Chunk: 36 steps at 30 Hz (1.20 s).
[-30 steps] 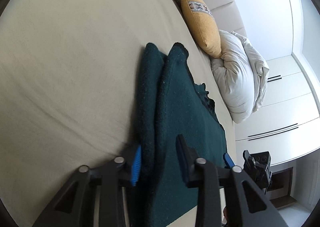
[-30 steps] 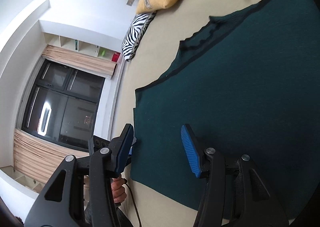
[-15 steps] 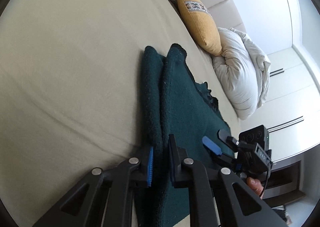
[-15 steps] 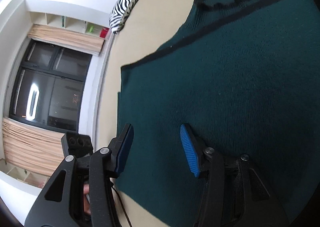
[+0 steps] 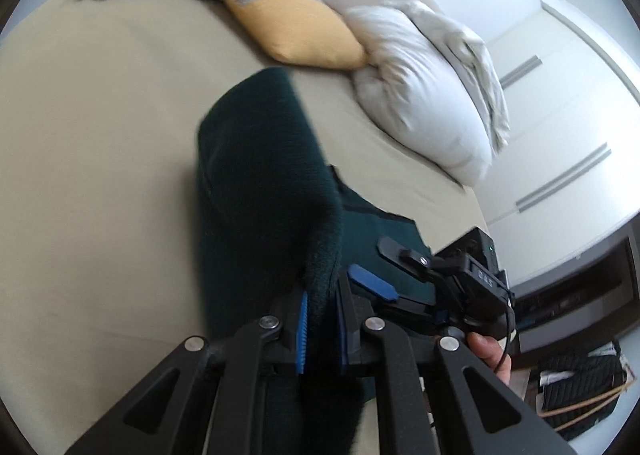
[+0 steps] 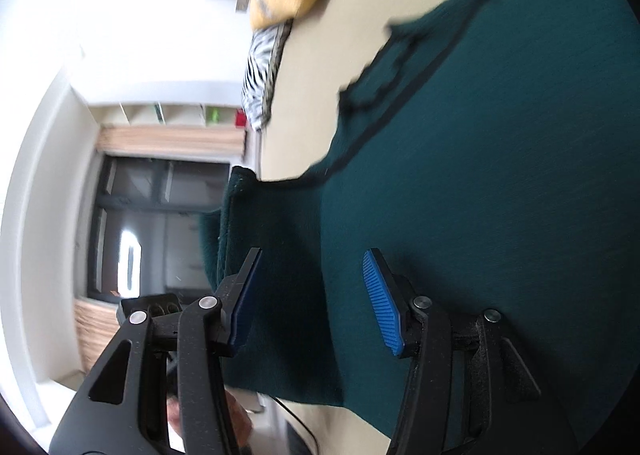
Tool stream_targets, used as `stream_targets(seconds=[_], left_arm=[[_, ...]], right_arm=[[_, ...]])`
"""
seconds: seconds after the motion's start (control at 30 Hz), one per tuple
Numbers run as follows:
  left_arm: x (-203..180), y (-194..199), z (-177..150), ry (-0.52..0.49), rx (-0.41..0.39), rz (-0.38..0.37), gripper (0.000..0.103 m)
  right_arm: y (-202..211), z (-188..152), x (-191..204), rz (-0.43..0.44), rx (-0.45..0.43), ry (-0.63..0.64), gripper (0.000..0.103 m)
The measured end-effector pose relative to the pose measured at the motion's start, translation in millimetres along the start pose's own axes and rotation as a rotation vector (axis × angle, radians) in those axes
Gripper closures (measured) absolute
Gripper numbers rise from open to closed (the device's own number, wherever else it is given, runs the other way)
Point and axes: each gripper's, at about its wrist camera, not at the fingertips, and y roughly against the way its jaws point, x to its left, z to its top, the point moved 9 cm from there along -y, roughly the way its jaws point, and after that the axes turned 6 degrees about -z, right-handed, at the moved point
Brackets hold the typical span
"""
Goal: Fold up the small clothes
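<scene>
1. The left gripper (image 5: 320, 325) is seen with its blue pads (image 5: 303, 333) pinched tight on a raised fold of dark green sweater (image 5: 260, 183); its jaws have just been closing.
2. The right gripper (image 6: 312, 295) is held with its jaws well apart over the flat sweater, nothing pressed between them.
3. A hand (image 5: 490, 353) is seen gripping the right gripper's handle, just right of the left claw.

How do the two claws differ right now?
The left claw is pinched shut on a lifted fold of the green sweater; the right claw stands open, nothing between its pads. The left has just closed and raised the cloth; the right hangs over the flat part. Both have blue pads.
</scene>
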Motion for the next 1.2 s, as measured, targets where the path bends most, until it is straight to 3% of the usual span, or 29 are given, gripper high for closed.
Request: stream_targets(seconds=[0.13,0.2,0.23,0.3,0.4,0.5,0.6,0.87,0.9,1.03,1.2], left_arm=[[-23,-74,-24,-0.002,0.055,-0.024,0.090],[-12,-97,-38,0.083,0.081,-0.039,0.090],[-10,-101,-45,0.126,0.085,-0.086,0.090],[-12,-95,-50,0.134,0.074,-0.117,0.086],[-25,-72,-50,0.077,0.050,-0.131,0.071],[-31,-40,-44,0.035,-0.018,-0.137,0.070],[-14,-17,-40,0.034,-0.066,-0.108,0.070],[31,-5,-53,0.126,-0.081,-0.093,0.070],[32,-4,-53,0.127,-0.083,-0.093,0.070],[29,-4,-50,0.119,-0.083,-0.095,0.070],[21,-10,-48,0.106,-0.074,-0.093,0.063]], right_arm=[[39,19,-28,0.040,-0.034,-0.055,0.053],[46,22,-40,0.041,-0.025,-0.079,0.053],[48,23,-44,0.029,-0.020,-0.080,0.053],[51,22,-48,0.010,-0.012,-0.068,0.053],[53,20,-48,-0.015,-0.006,-0.055,0.053],[49,17,-45,-0.080,0.006,-0.030,0.053],[42,10,-41,-0.162,0.032,-0.013,0.053],[11,-9,-23,-0.299,0.068,0.046,0.051],[5,-11,-20,-0.317,0.071,0.065,0.054],[-7,-19,-16,-0.390,0.088,0.140,0.088],[3,-17,-11,-0.389,0.055,0.185,0.092]])
